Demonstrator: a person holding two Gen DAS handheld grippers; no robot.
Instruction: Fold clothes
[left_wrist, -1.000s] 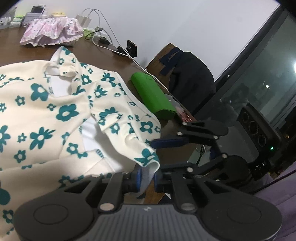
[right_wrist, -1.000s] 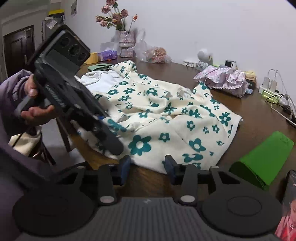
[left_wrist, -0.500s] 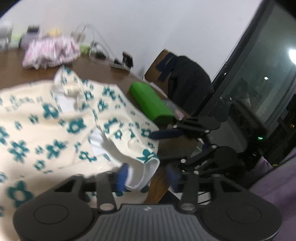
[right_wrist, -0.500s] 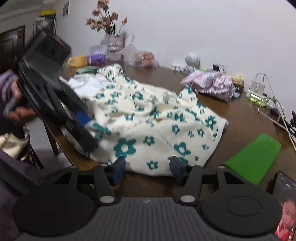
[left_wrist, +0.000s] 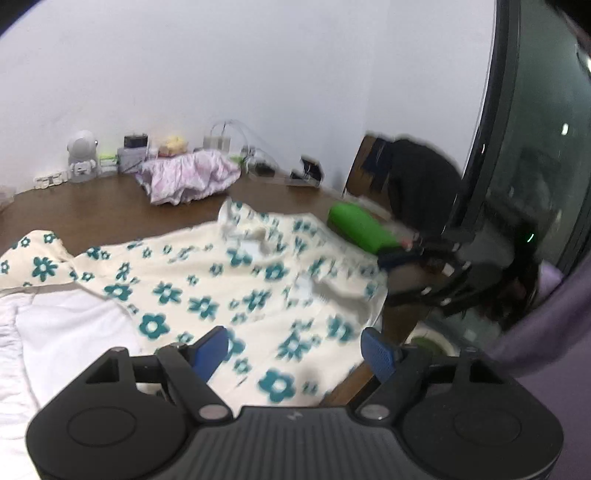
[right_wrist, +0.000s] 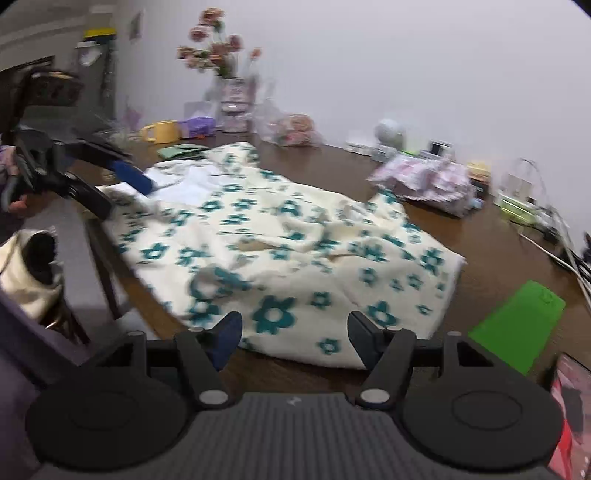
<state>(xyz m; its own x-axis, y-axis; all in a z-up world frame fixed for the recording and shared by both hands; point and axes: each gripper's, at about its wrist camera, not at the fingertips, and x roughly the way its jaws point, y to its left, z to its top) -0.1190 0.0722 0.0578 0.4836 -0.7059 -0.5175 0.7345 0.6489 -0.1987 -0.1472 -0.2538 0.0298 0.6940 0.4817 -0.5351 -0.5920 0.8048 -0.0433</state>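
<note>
A cream garment with teal flowers (left_wrist: 221, 288) (right_wrist: 295, 240) lies spread on the brown wooden table (left_wrist: 92, 214), its white inside (left_wrist: 55, 332) showing at one end. In the left wrist view my left gripper (left_wrist: 295, 349) hovers over the near edge of the garment. Its jaws are opening and nothing is pinched between the blue pads (left_wrist: 212, 347). The right gripper (right_wrist: 294, 330) sits low at the garment's other near edge, jaws also opening, pads off the cloth. Each gripper shows in the other's view: the left gripper (right_wrist: 122, 177) and the right gripper (left_wrist: 406, 254).
A pink ruffled cloth (left_wrist: 188, 177) lies at the back by chargers and cables. A green pad (right_wrist: 517, 325) and a phone (right_wrist: 572, 406) lie right of the garment. A flower vase (right_wrist: 229, 99) and a yellow mug (right_wrist: 162, 131) stand far left. A jacket-draped chair (left_wrist: 413, 177) stands beyond the table edge.
The left gripper let go of the garment's corner, opened wide, rose and swung towards the garment's middle. The right gripper's jaws widened while it stayed in place.
</note>
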